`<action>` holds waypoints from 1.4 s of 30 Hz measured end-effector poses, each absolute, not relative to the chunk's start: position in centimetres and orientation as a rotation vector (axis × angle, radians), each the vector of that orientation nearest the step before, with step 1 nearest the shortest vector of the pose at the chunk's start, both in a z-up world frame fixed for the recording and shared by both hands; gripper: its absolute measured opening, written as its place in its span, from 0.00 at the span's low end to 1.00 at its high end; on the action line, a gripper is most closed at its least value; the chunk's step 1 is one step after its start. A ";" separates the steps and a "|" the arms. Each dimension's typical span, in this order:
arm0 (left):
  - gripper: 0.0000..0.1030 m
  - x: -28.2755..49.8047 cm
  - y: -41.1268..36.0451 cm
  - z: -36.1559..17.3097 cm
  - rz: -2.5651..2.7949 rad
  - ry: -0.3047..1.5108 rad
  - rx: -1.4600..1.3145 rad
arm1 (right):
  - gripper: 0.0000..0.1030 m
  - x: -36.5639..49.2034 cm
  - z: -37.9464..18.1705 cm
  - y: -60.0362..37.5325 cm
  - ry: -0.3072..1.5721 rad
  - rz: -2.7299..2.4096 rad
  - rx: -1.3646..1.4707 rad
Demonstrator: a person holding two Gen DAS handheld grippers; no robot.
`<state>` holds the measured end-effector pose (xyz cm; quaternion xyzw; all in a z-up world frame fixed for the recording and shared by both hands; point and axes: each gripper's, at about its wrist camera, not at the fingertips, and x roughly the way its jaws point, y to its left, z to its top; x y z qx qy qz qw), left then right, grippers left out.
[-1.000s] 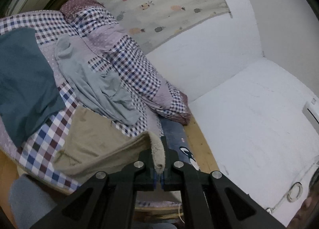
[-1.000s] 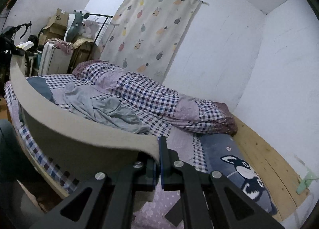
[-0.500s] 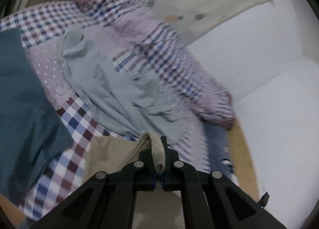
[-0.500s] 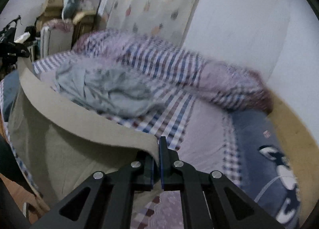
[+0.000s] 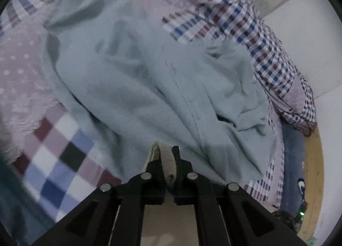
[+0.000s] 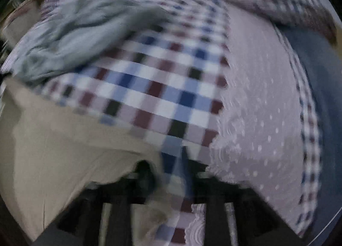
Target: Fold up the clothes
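change: both grippers drop from high over the bed to just above it, carrying the beige garment's edge forward; likely laying it down for a fold
left gripper [image 5: 168,160]: closed on a beige fabric corner
right gripper [image 6: 168,173]: blurred, beige edge at its tips, grip unclear
beige garment [image 6: 64,139]: soft, plain, partly on the checked quilt [image 6: 154,83]
grey garment [image 5: 149,79]: crumpled beyond
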<state>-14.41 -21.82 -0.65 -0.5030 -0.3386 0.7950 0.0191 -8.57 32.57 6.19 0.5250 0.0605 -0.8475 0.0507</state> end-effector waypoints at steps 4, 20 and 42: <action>0.72 -12.0 -23.9 0.7 2.534 -1.145 -1.317 | 0.74 -10.1 4.0 34.8 -0.032 -2.599 1.674; 0.82 7.6 -22.7 0.9 2.570 -0.791 -1.270 | 0.77 -3.7 6.3 34.3 0.363 -2.559 1.688; 0.82 12.2 -22.9 -0.4 2.640 -0.735 -1.212 | 0.76 -5.0 5.5 16.7 -0.019 -2.237 1.479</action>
